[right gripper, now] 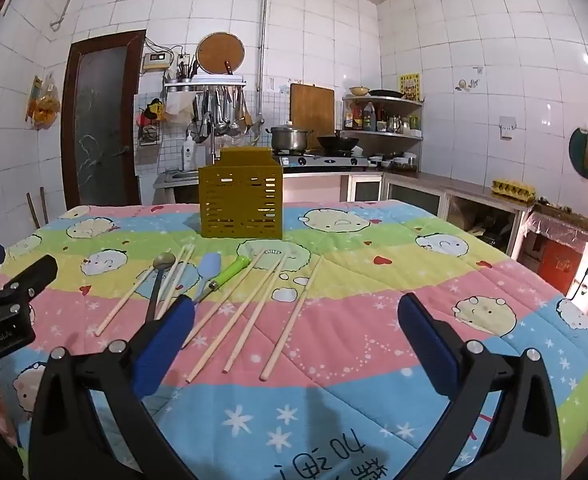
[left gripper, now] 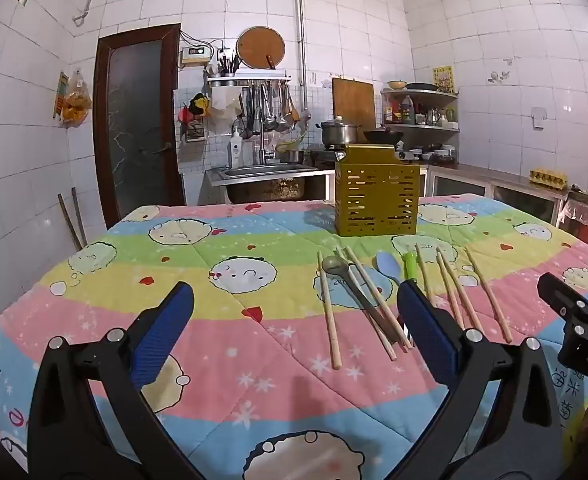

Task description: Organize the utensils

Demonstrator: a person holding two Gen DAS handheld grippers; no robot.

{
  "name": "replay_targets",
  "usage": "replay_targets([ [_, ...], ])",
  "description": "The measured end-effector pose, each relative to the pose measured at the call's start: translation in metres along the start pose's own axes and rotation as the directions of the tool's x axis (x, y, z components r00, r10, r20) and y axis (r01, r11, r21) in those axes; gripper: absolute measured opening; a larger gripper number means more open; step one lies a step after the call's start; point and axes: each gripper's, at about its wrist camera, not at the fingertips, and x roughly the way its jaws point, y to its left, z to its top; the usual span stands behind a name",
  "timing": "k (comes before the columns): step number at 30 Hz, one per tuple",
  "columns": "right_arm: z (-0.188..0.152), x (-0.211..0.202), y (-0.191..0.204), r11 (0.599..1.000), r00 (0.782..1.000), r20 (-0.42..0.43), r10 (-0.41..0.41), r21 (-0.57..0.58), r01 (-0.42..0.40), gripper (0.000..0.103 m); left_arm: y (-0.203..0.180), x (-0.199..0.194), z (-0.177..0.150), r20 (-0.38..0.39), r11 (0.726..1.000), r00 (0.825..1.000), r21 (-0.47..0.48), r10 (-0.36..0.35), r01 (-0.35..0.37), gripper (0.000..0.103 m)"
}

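The blue spoon's (left gripper: 388, 266) handle and the green-handled tool's (left gripper: 410, 266) tip hide behind the left gripper (left gripper: 294, 316).

Striped cartoon quilt (left gripper: 214, 312), steel pot (right gripper: 289, 138), wok (right gripper: 338, 143)

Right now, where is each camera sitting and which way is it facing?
Left wrist: on the left gripper, looking forward and slightly down over the quilted table at the yellow holder; its open blue fingers show, the right gripper at the right edge.
Right wrist: on the right gripper, facing likewise; the left gripper shows at the left edge.
Shared: holder, chopsticks, metal spoon, kitchen wall.
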Motion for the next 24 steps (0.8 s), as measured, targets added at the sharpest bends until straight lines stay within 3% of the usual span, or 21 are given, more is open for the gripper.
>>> replay_targets([
  [24,-0.001,-0.002,-0.006,1.000,1.000,0.005,-0.006,0.026,0.006,0.099,0.003,-0.003,0.001,0.006,1.000,1.000,-0.013,0.001,-0.001,0.098],
])
